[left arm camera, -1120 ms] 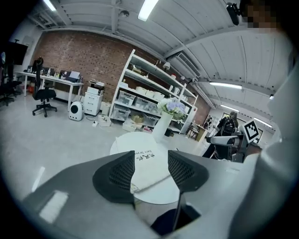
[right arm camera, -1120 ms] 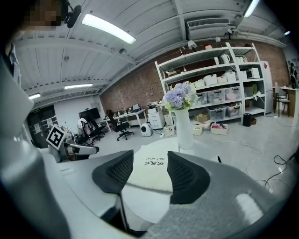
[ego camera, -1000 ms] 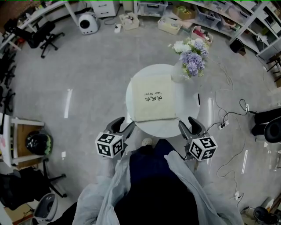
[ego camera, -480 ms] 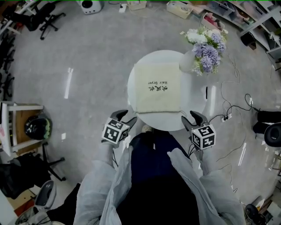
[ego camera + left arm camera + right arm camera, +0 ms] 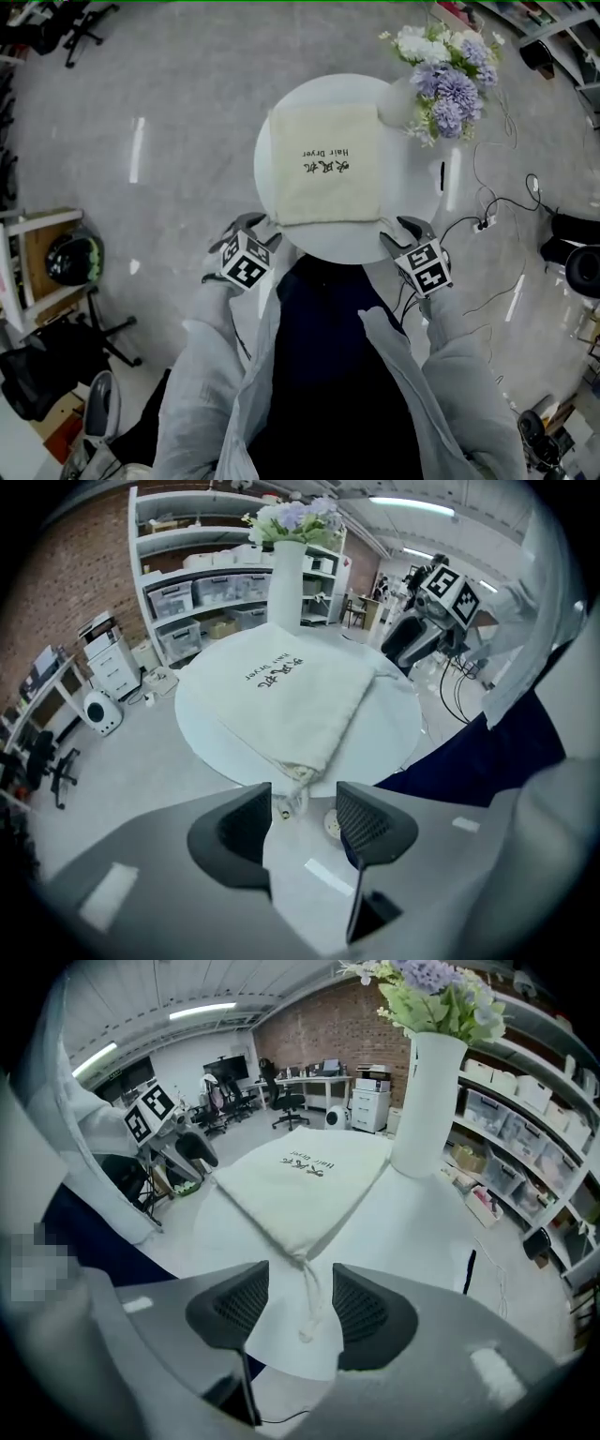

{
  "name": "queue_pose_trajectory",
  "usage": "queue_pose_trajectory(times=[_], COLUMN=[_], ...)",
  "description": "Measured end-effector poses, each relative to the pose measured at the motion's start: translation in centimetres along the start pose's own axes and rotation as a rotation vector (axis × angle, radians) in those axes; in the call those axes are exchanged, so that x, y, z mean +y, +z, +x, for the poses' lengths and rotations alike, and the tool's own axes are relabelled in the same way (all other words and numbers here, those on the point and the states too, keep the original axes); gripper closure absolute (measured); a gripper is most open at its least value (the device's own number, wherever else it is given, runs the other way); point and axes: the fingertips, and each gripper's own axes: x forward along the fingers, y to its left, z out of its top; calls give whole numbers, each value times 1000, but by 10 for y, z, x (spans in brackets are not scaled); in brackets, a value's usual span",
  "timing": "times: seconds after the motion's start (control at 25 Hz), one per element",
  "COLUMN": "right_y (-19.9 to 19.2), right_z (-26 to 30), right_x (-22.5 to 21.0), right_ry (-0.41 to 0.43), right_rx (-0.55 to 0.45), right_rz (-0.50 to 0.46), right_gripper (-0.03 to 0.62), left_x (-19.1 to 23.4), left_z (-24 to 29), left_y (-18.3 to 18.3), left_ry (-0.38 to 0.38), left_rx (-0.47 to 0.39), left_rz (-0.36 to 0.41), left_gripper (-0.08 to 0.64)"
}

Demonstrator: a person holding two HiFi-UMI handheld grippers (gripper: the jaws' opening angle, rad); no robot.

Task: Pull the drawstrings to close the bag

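Note:
A cream drawstring bag (image 5: 323,173) with dark print lies flat on the round white table (image 5: 412,202). My left gripper (image 5: 255,227) hangs at the table's near-left edge, by the bag's near-left corner. In the left gripper view the bag (image 5: 300,691) ends in a gathered corner whose drawstring (image 5: 287,799) lies in the gap of the left gripper (image 5: 303,803). The jaws have just closed a little and stand apart from the string. My right gripper (image 5: 401,230) is at the near-right corner. The right gripper (image 5: 302,1312) is open, with the other drawstring (image 5: 307,1302) lying on the table between its jaws.
A white vase of purple and white flowers (image 5: 441,75) stands on the table's far right, beside the bag. A thin black stick (image 5: 442,175) lies near the right rim. Cables (image 5: 497,234) trail on the floor at right, and a shelf with a helmet (image 5: 73,258) stands at left.
Both grippers have come down and forward from in front of the person's body to the table's near edge, one at each near corner of the bag. The bag has not moved.

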Motion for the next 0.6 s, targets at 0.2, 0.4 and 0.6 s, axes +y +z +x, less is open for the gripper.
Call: queue_pose_trajectory(times=[0.2, 0.4, 0.6], right_y=[1, 5, 0], right_z=[12, 24, 40], right_x=[-1, -2, 3], right_ry=[31, 57, 86], right_rx=[27, 52, 113], right_rz=[-59, -122, -208], right_gripper=[379, 379, 379], left_x=[-2, -4, -4], left_z=[11, 18, 23], left_y=[6, 4, 2], left_ry=[-8, -2, 13], left_rx=[28, 60, 84], left_rz=[40, 72, 87], left_gripper=[333, 347, 359])
